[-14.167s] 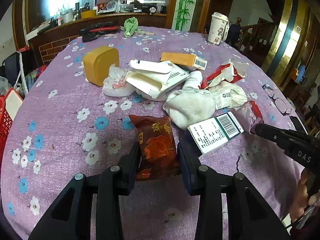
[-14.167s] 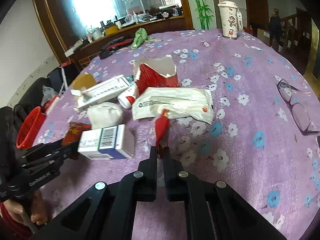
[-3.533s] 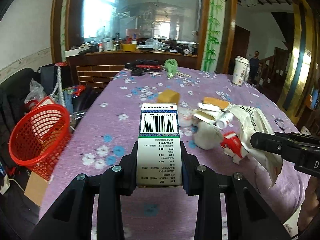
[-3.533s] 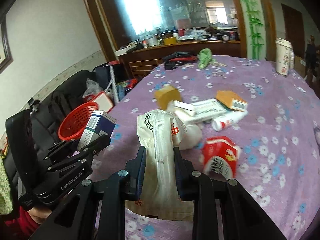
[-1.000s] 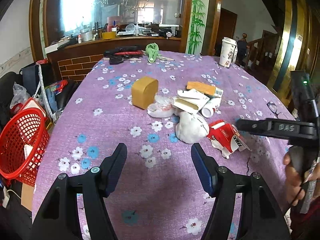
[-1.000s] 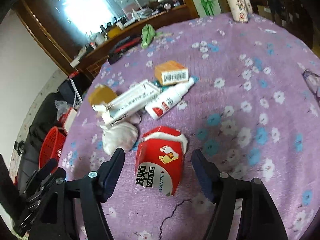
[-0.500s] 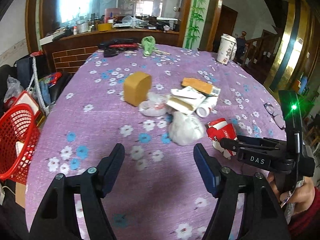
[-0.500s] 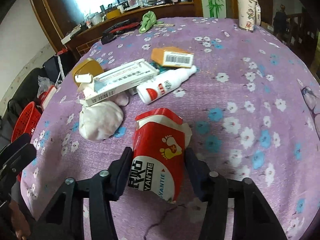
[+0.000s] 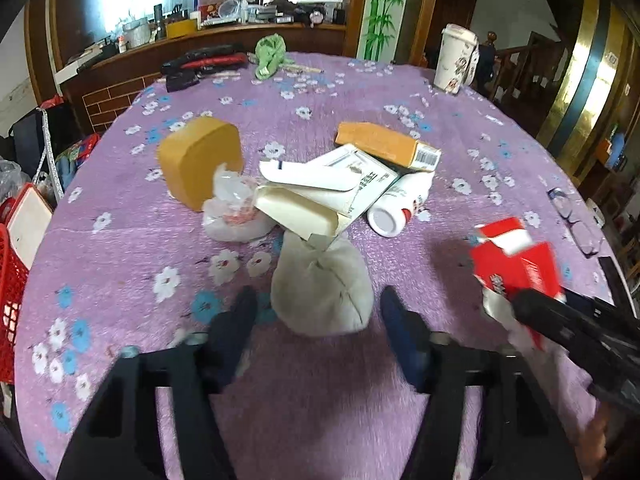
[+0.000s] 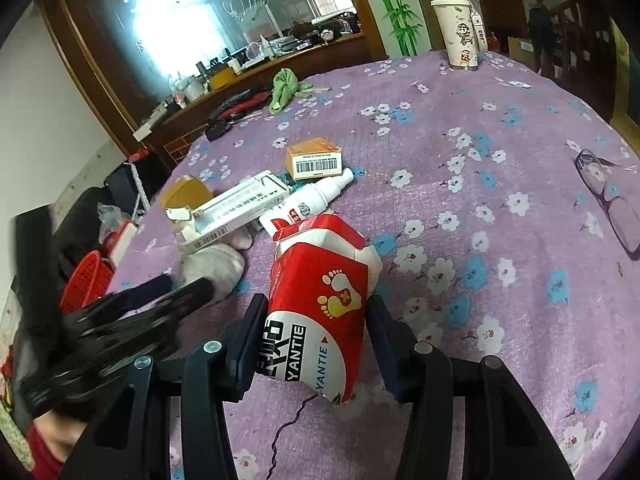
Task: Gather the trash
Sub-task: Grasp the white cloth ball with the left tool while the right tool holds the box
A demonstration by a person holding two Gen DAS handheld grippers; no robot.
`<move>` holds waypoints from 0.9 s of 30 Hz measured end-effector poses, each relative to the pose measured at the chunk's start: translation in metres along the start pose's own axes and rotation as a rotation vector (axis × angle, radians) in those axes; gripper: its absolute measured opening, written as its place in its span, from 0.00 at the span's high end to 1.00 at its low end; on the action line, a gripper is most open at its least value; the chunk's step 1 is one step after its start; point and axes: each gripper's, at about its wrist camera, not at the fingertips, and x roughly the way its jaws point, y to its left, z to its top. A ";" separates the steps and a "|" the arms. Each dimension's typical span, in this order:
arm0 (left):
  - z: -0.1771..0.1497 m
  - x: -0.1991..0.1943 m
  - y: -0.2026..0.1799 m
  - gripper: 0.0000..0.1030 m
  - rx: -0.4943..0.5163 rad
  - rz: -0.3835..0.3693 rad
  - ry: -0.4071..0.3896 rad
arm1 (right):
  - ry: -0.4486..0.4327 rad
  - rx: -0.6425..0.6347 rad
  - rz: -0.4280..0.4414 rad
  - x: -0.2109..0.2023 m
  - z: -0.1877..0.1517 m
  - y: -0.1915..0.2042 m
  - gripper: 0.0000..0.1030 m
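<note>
My right gripper is shut on a torn red and white YANTIE carton, lifted off the purple flowered tablecloth; the carton also shows in the left wrist view. My left gripper is open and empty, its fingers either side of a crumpled white wad on the table. Behind the wad lie a white flat box, a white bottle, an orange box, a yellow-brown block and a clear plastic wrapper.
A red basket stands off the table's left edge, also in the right wrist view. A white tumbler, a green cloth and dark tools sit at the far side. Glasses lie at the right.
My right gripper has closed on the red carton and raised it. My left gripper has moved forward and down until its open fingers flank the white wad.
</note>
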 end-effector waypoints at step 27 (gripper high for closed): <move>-0.069 -0.081 0.024 0.64 0.005 0.010 -0.182 | -0.002 -0.138 0.027 -0.009 -0.034 0.054 0.48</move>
